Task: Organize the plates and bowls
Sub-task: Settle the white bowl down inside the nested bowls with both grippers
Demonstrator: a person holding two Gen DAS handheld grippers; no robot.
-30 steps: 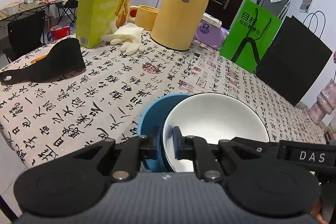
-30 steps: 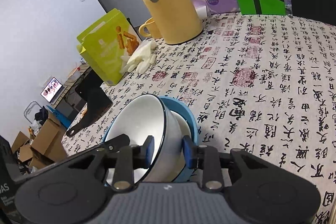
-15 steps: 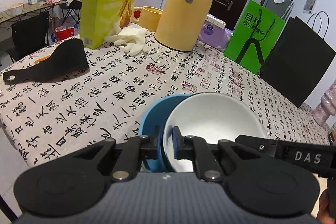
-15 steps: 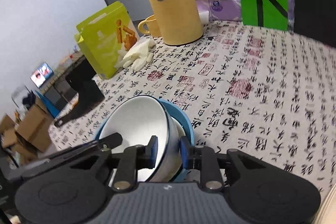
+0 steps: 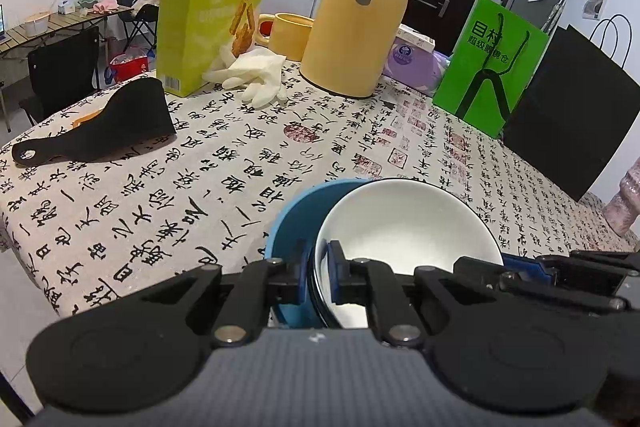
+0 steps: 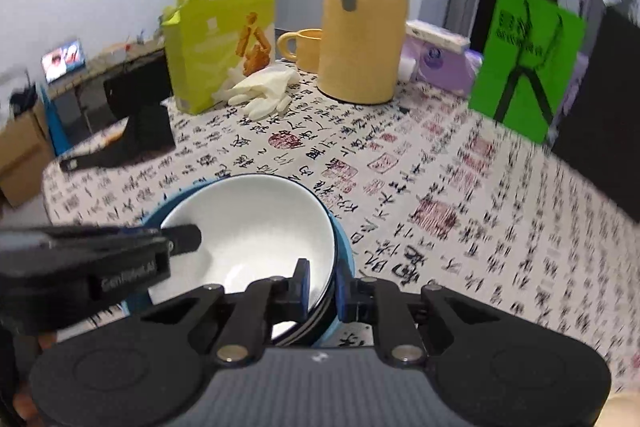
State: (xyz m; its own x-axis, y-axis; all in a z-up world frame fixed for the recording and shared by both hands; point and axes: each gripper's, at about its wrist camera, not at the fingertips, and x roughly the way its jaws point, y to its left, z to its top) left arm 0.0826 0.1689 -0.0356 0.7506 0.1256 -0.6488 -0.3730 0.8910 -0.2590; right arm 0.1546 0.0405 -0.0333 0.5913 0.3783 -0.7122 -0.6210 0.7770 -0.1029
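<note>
A white bowl (image 5: 408, 223) (image 6: 256, 223) sits nested inside a blue bowl (image 5: 296, 211) (image 6: 345, 251), near the front of the table with the calligraphy-print cloth (image 5: 200, 195). My left gripper (image 5: 320, 267) is shut on the left side of their rims, one finger outside the blue wall and one inside the white bowl. Across from it, my right gripper (image 6: 323, 281) straddles the right side of both rims; its jaws are closing and the pads lie against the rims. The right wrist view shows the left gripper's inner finger (image 6: 180, 245) reaching into the white bowl.
Behind the bowls stand a yellow thermos jug (image 5: 356, 27), a yellow mug (image 5: 288, 35), a lime-green box (image 5: 208, 19) with white gloves (image 5: 252, 79) beside it, and a purple tissue pack (image 5: 412, 63). A black scoop (image 5: 120, 123) lies left. A green bag (image 5: 492, 67) and a black bag (image 5: 568, 123) stand right.
My right gripper has rolled upright and shifted, and its jaws have narrowed onto the bowls' rims. The bowls now sit flatter in its view. The left gripper has stayed put.
</note>
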